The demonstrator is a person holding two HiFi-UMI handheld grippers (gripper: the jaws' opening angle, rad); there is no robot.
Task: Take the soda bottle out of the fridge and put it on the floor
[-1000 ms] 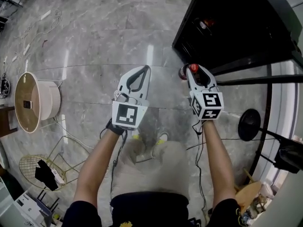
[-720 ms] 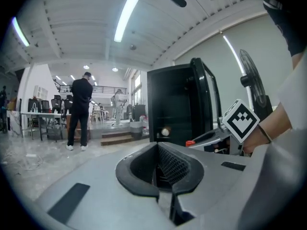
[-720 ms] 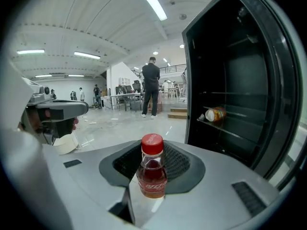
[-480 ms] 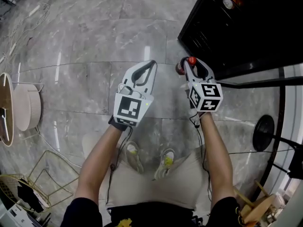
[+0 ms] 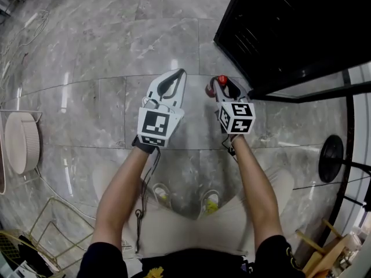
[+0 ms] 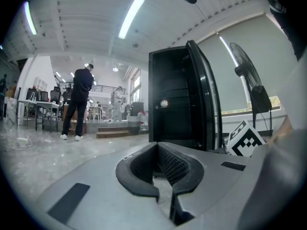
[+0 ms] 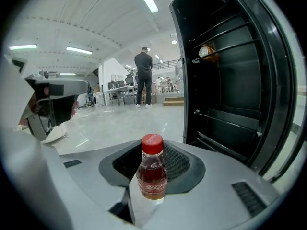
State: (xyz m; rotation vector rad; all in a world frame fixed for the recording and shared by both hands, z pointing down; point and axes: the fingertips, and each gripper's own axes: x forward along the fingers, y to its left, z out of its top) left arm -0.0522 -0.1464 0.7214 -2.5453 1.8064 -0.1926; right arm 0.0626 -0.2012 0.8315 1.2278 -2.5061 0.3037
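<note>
A small soda bottle (image 7: 152,170) with a red cap and dark drink stands upright between the jaws of my right gripper (image 7: 152,188), which is shut on its body. In the head view the bottle (image 5: 215,86) hangs over the grey marble floor (image 5: 116,45), just left of the black fridge (image 5: 284,33), whose door stands open. My left gripper (image 5: 180,74) is level with it, a little to its left. Its jaws are shut with nothing between them (image 6: 165,195). The fridge's dark shelves (image 7: 225,80) show on the right of the right gripper view.
One more item sits on a fridge shelf (image 7: 207,51). A black fan base (image 5: 331,158) stands at the right, a white round stand (image 5: 20,141) and a gold wire frame (image 5: 52,213) at the left. A person (image 7: 144,78) stands far off. My feet (image 5: 162,193) are below the grippers.
Both grippers have shifted left and away from the fridge opening, the bottle still in the right one. The knees have spread and the view has sunk toward the floor.
</note>
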